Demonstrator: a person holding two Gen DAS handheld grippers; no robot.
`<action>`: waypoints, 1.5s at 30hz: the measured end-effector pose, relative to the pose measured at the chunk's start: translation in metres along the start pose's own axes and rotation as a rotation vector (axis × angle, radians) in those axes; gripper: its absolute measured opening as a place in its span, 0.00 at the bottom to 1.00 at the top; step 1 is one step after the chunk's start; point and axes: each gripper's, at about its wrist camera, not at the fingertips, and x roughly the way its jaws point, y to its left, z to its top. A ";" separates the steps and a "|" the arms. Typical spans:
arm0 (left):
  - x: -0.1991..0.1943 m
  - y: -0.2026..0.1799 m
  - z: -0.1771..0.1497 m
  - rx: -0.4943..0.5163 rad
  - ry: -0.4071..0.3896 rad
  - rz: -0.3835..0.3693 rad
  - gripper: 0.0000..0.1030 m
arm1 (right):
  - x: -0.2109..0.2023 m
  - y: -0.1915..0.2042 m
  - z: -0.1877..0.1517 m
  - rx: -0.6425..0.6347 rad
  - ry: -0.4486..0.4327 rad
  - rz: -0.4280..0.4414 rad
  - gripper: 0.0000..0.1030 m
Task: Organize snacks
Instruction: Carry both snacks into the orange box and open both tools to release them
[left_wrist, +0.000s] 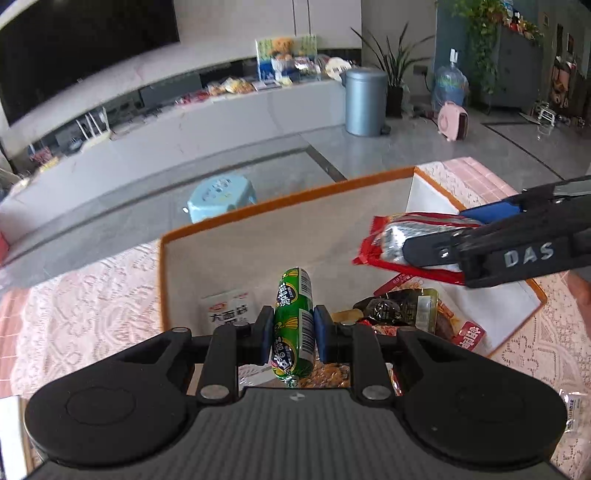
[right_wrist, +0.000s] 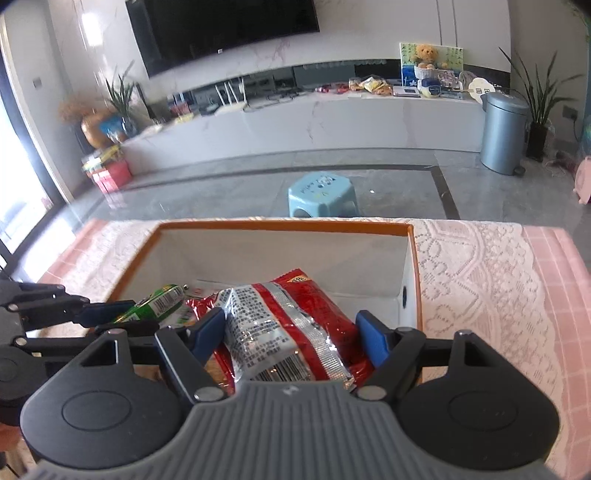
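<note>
A green sausage-shaped snack stick with a white barcode panel (left_wrist: 293, 325) sits between blue pads on a black left gripper (left_wrist: 291, 328). A red crinkled foil packet with a silver printed back (right_wrist: 284, 328) fills the black, blue-padded right gripper (right_wrist: 291, 332). Below, a white fabric storage box trimmed in orange (right_wrist: 280, 223) rests on a pink checked tablecloth overlaid with white lace (right_wrist: 480, 280). Beyond stand a pale blue plastic stool (right_wrist: 321, 192) and a grey-blue metal bin (right_wrist: 504, 133).

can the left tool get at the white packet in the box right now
Probably not: the left tool is already shut on the green sausage, so the white packet below it stays out of reach until it lets go.
</note>
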 end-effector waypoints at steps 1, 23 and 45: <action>0.006 0.001 0.003 0.002 0.007 -0.007 0.24 | 0.007 0.000 0.003 -0.009 0.011 -0.005 0.72; 0.090 0.002 0.011 0.079 0.314 0.116 0.25 | 0.130 0.003 0.016 0.023 0.334 -0.222 0.73; 0.075 0.003 0.014 0.042 0.296 0.194 0.61 | 0.137 0.006 0.016 0.010 0.395 -0.186 0.89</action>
